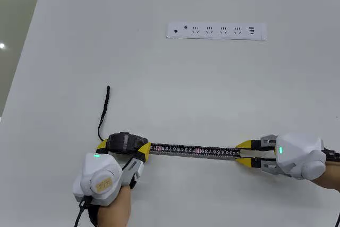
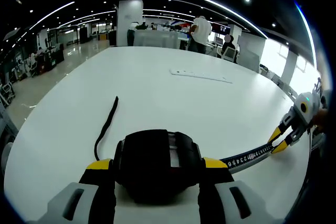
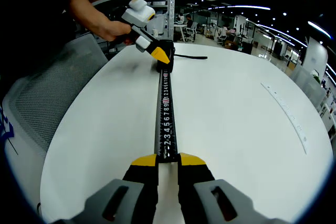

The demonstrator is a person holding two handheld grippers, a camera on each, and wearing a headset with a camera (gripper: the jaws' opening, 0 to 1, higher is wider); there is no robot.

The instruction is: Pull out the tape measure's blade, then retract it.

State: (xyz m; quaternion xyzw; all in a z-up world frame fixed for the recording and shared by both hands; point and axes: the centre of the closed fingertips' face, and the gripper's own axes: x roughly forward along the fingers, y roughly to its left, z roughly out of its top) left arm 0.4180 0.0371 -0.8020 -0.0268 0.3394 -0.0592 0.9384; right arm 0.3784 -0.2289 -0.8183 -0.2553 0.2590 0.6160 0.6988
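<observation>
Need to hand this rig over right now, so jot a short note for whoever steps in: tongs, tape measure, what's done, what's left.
Left tongs: shut on the tape measure case, which sits on the table.
Right tongs: shut on the free end of the blade.
The blade is drawn out and lies flat on the table between the two tongs. The case's wrist strap trails away from the person, and a power strip lies farther back.
Done: the pull-out.
Left: retract the blade, probably by walking the right tongs back toward the case.
</observation>
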